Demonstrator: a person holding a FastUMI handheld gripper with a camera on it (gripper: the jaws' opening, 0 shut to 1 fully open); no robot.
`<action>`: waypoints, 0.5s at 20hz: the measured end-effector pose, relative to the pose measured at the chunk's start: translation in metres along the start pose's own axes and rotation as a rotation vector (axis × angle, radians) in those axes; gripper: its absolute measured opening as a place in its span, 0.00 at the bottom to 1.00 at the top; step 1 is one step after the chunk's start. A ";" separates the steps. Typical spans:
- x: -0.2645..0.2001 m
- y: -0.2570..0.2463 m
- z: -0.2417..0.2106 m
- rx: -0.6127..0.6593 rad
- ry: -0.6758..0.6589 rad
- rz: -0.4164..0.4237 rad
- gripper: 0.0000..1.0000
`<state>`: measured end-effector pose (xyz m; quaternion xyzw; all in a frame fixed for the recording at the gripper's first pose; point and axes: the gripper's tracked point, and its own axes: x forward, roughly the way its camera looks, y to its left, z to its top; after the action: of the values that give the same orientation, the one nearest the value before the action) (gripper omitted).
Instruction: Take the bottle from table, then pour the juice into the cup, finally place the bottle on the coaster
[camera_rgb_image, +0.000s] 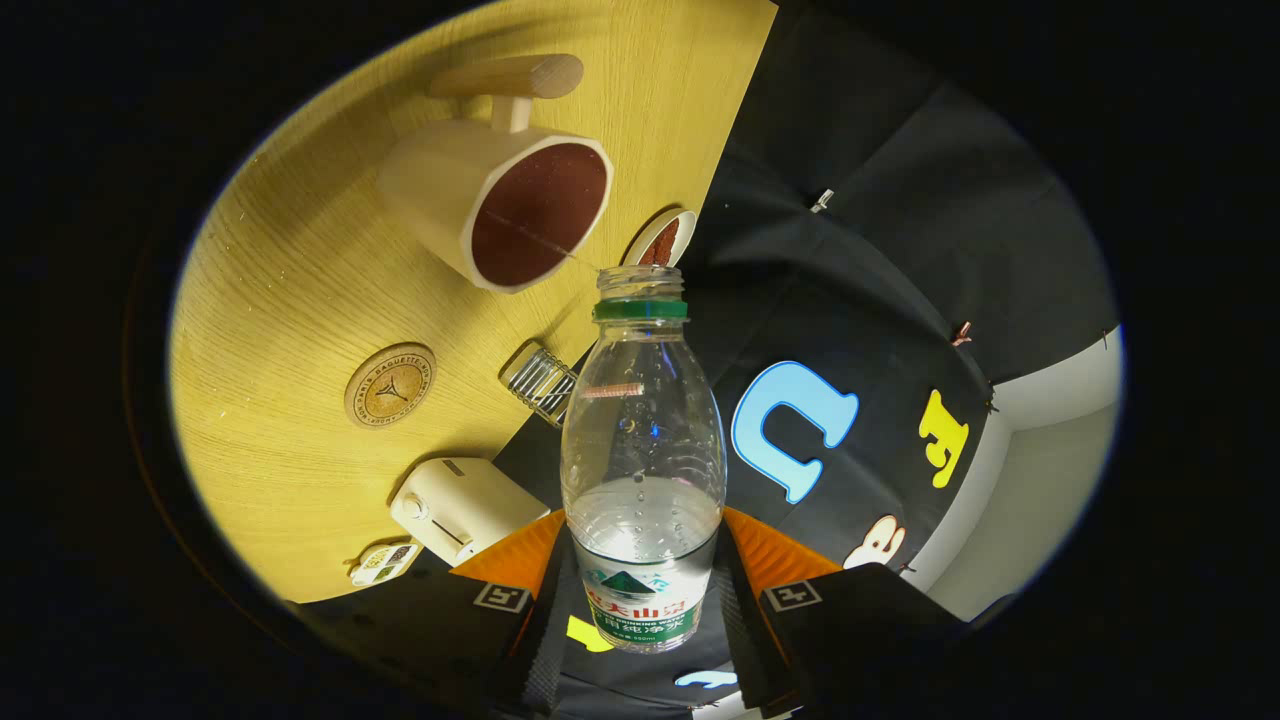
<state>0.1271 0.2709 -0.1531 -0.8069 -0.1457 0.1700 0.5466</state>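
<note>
While the view is rolling hard to one side, so that the wooden table (300, 300) is standing up like a wall beside the black cloth of the booth, the gripper (640, 590) is holding the bottle (642, 450) between its two fingers, one finger pressing on each side of the labelled lower body, with the jaws closed only as far as the bottle's width allows. The bottle is clear plastic, uncapped, with a green ring under its open mouth, and it is reaching forward from the fingers with clear liquid filling only the lower part near the label. Just beyond the bottle's mouth the cup (500, 205) is sitting on the table, a cream mug with a dark reddish inside and a wooden handle, its opening facing the camera and lying close to the mouth of the bottle without touching it. The coaster (390, 385), a round cork disc, is lying bare on the table, apart from the cup and off to the side of the bottle. Between the coaster and the bottle a small wire rack (540, 382) is resting at the table's edge, a cream toaster (462, 507) is sitting nearer the fingers, and a small dish (662, 240) is showing just behind the bottle's mouth.
</note>
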 end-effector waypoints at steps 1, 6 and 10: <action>0.001 -0.001 0.001 -0.002 -0.002 -0.002 0.69; 0.000 0.003 0.001 0.046 0.001 0.011 0.70; -0.001 0.029 0.000 0.212 0.019 0.081 0.70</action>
<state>0.1275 0.2605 -0.1801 -0.7515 -0.0891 0.1986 0.6228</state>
